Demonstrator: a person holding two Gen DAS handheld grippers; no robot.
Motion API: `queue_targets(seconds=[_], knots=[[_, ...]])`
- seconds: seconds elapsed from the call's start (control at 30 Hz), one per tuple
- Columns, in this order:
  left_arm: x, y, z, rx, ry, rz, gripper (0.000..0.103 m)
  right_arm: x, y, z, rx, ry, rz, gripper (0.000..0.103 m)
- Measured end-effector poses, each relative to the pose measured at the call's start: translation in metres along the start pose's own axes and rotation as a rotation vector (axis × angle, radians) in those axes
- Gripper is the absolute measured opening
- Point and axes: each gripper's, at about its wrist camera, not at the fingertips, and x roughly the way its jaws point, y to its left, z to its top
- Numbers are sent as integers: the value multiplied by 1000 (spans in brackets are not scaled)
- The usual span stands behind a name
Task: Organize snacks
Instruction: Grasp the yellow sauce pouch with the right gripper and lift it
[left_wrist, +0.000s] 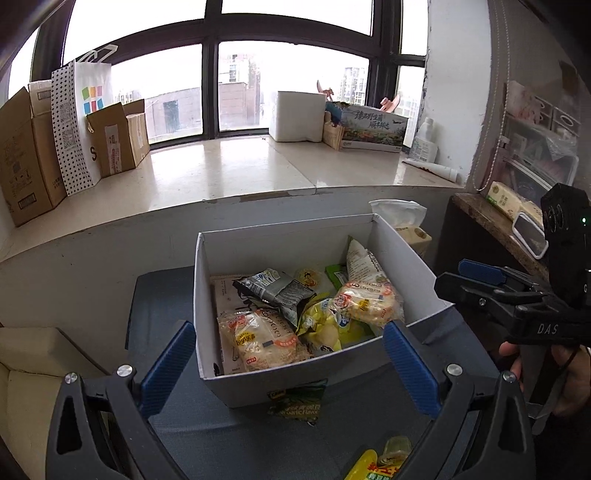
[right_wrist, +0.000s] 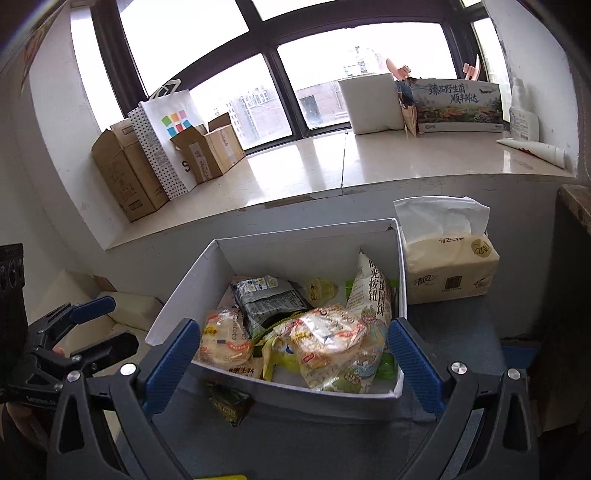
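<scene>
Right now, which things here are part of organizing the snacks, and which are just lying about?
Part of the job:
- white cardboard box holding snack packets
- green garlic-flavour packet outside it
- yellow packet nearest the camera

Lying about:
- pale tissue pack
- brown cardboard boxes on the sill
- white foam block

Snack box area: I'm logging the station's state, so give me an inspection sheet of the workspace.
Surface: grey-blue tabletop, mostly bare.
Job's things: white cardboard box holds rice cracker packs, a silver-black pouch and a tall white biscuit bag; a green garlic-flavor packet and yellow packet lie outside.
Clutter: tissue pack right of the box.
Grippers: left tool and right tool both open, empty.
Cables: nothing seen.
Surroundings: window sill with cartons, paper bag, foam box.
</scene>
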Motion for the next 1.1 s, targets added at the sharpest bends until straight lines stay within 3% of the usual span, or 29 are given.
queue_targets(seconds=[0.3, 0.5, 0.63, 0.83, 1.1], knots=[[-52, 4, -67, -59, -23, -22, 103, -49, 13, -87, -36, -30, 14, 103], [-56, 0, -117, -74, 36, 3, 103, -42, 19, -151, -8, 95, 72, 103], [-67, 8, -139, -108, 29, 40, 103, -38, 43, -184, -110, 169, 105, 103], [-67, 18, -158, -172, 59, 26, 103, -20, 63, -200, -171, 262, 190, 103], [-65, 20, -169, -188, 79, 20, 103, 17, 51, -205, -53, 402, 374, 103]])
